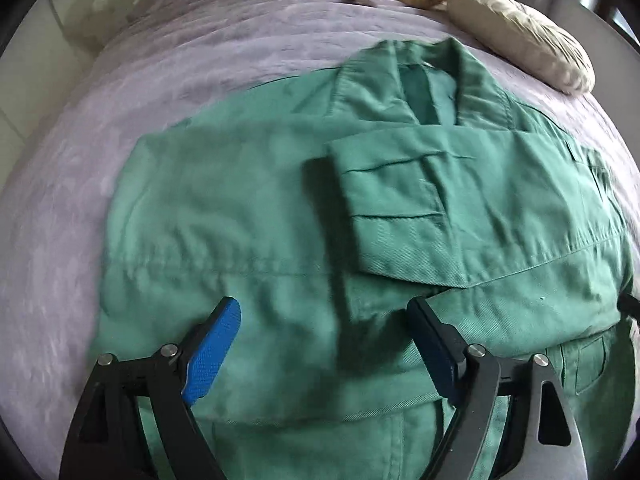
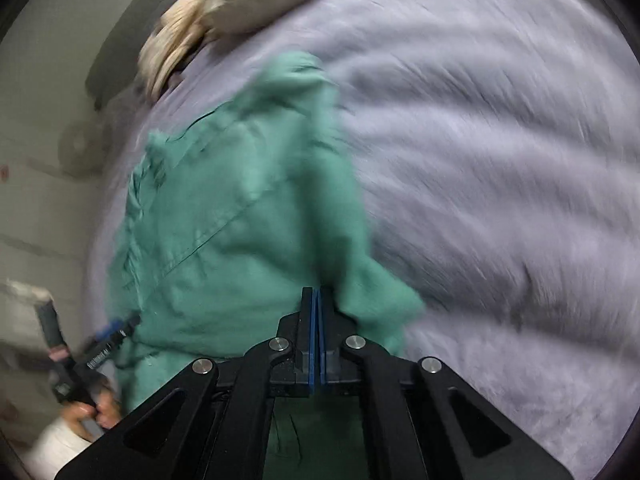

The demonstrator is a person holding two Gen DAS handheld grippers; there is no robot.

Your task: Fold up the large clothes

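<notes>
— Jaws first: how do they stand?

— Spread wide on the left gripper (image 1: 324,334), hovering over the lower body of the green jacket (image 1: 280,208) with nothing between the pads. On the right gripper (image 2: 318,308) they are pressed together, and a bunched edge of the green cloth sits right at their tips; they seem to pinch it, though blur keeps me from swearing to it.

— Where is the jacket lying?

— Flat on the bed, on a lilac bedspread (image 1: 132,92), collar (image 1: 420,76) at the far end. One sleeve (image 1: 416,208) is already folded across the chest, cuff toward the left.

— How will it handle?

— I judge it a sturdy woven cotton: soft, limp, but with some weight. It should hold a crease well and slide little on the fuzzy cover. A single pinch will let the rest sag, so take it at a seam, hem or shoulder corner, both hands level.

— Anything round about?

— A beige quilt (image 1: 520,44) bunched at the far side, well clear. In the right wrist view a hand (image 2: 96,408) grips the other tool's handle at the near left.
</notes>
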